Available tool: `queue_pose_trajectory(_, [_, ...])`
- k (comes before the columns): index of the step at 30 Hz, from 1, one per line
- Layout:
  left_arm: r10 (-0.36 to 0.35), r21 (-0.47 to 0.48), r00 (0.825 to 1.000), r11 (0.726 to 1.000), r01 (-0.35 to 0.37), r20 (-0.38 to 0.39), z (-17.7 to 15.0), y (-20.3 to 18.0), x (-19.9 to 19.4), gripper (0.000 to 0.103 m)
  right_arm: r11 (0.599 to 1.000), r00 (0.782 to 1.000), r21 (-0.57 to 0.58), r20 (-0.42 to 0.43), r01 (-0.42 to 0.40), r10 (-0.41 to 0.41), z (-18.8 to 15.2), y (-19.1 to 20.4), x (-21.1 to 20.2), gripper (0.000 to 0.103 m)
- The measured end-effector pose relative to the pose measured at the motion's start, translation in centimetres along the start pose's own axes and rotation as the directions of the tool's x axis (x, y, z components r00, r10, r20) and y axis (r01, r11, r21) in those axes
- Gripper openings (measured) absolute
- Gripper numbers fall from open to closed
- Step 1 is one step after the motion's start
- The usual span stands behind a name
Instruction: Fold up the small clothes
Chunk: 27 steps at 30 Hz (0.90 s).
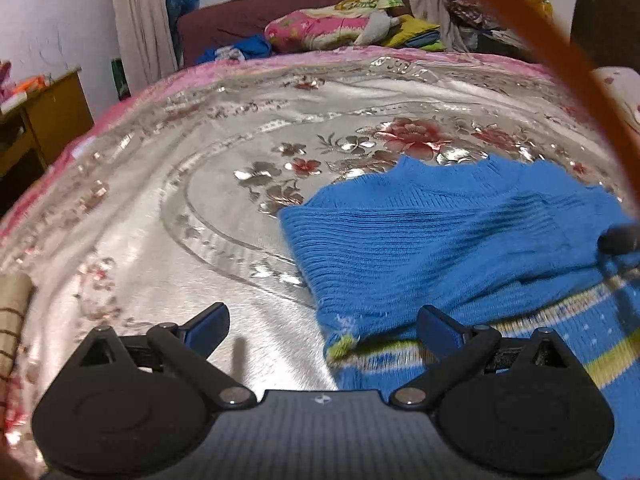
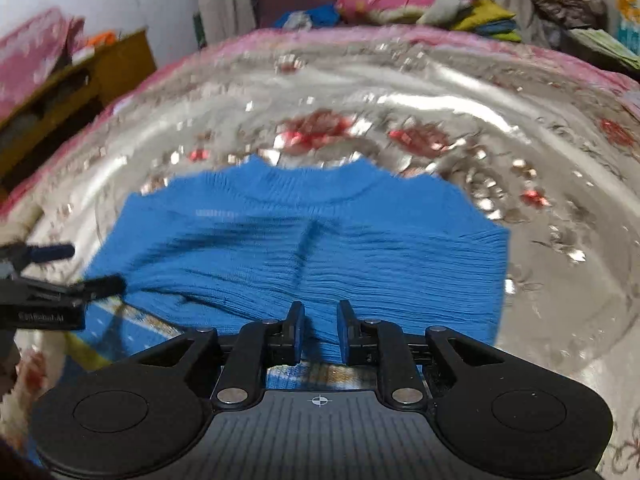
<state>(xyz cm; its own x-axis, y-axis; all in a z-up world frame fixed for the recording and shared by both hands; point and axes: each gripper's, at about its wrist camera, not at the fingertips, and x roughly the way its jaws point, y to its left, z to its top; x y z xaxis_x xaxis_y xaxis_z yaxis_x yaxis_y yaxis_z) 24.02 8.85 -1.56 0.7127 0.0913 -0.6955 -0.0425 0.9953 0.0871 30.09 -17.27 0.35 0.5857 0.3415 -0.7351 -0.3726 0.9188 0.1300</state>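
Observation:
A small blue knit sweater (image 1: pixel 440 248) lies on the shiny floral bedspread (image 1: pixel 200 200), its top part folded down over a patterned band with yellow-green stripes (image 1: pixel 600 352). My left gripper (image 1: pixel 324 320) is open wide and empty, hovering at the sweater's left lower corner. In the right wrist view the sweater (image 2: pixel 320 232) fills the middle. My right gripper (image 2: pixel 320 332) hovers over its near edge, jaws narrowly apart with nothing clearly between them. The left gripper (image 2: pixel 84 268) shows at the left edge of that view.
The bedspread (image 2: pixel 540 160) spreads all around the sweater. Pillows and folded clothes (image 1: pixel 332 28) pile at the far side. A wooden cabinet (image 1: pixel 48 116) stands at the left. An orange cable (image 1: pixel 560 60) crosses the left wrist view's upper right.

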Motion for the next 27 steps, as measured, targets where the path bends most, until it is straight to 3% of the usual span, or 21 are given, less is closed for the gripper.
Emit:
queue_pose_trajectory(3, [0.005, 0.020, 1.000, 1.000, -0.004, -0.017, -0.5, -0.4, -0.6, 0.103, 0.997, 0.998, 0.056, 0.037, 0.052, -0.054, -0.4, -1.4, -0.8, 0.026])
queue_pose_trajectory(6, [0.022, 0.051, 0.999, 0.999, -0.020, -0.049, -1.2, -1.0, -0.8, 0.103, 0.982, 0.989, 0.115, -0.021, 0.149, -0.148, -0.9, -3.3, 0.1, 0.025])
queue_pose_trajectory(9, [0.016, 0.046, 0.999, 0.999, -0.014, -0.049, -2.2, -1.1, -2.0, 0.103, 0.978, 0.994, 0.181, 0.003, 0.103, -0.106, -1.9, -4.3, -1.6, 0.026])
queue_pose_trajectory(13, [0.003, 0.044, 0.999, 0.999, 0.000, -0.049, -3.6, -1.3, -3.9, 0.103, 0.984, 0.995, 0.154, 0.025, 0.092, -0.097, -3.7, -4.1, -4.7, 0.026])
queue_pose_trajectory(27, [-0.055, 0.016, 0.998, 0.998, 0.055, -0.039, -8.6, -1.8, -10.5, 0.103, 0.975, 0.999, 0.218, 0.010, 0.043, -0.046, -11.7, -3.9, -13.1, 0.031])
